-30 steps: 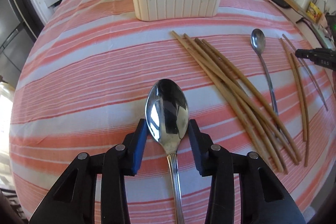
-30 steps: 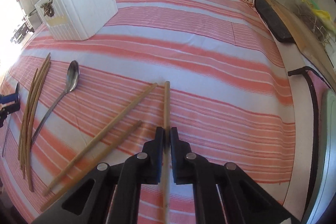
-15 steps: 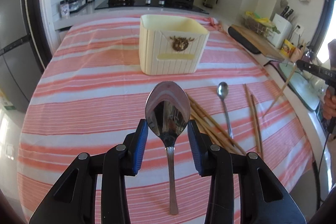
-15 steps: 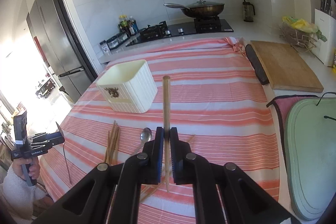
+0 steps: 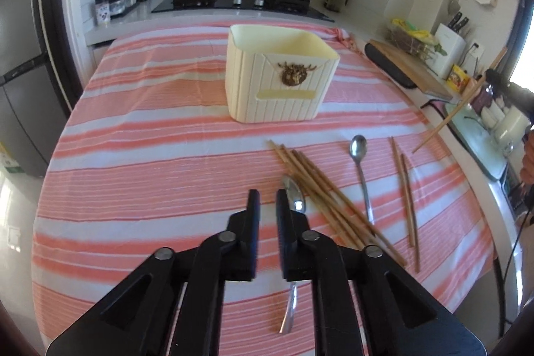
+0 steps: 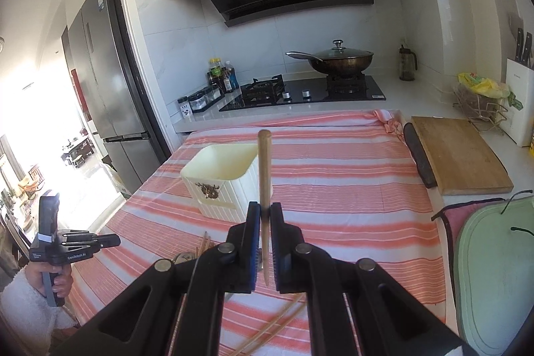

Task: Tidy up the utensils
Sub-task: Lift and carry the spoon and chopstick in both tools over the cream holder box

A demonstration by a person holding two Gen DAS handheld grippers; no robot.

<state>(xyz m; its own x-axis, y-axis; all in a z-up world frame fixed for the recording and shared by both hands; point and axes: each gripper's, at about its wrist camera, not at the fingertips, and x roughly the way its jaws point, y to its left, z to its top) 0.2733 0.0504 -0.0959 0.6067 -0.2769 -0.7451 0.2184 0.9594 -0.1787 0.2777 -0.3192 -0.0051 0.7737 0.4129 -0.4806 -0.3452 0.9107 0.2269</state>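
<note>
Left gripper [image 5: 267, 199]: jaws just been closing, narrow gap left, only striped cloth [image 5: 150, 175] showing through, nothing clamped. Spoon [image 5: 297, 202] tucked right behind one finger, bowl half hidden, handle poking out lower down; can't tell if lying on cloth or snagged. Right gripper [image 6: 265, 212]: clamped tight on single chopstick [image 6: 263, 169], upright, lower tip blurry. Cream holder box [image 5: 280, 82] mid-table, inside hard to see. Chopstick bundle [image 5: 320, 189] near second spoon [image 5: 358, 149], ends cut off behind gripper.
</note>
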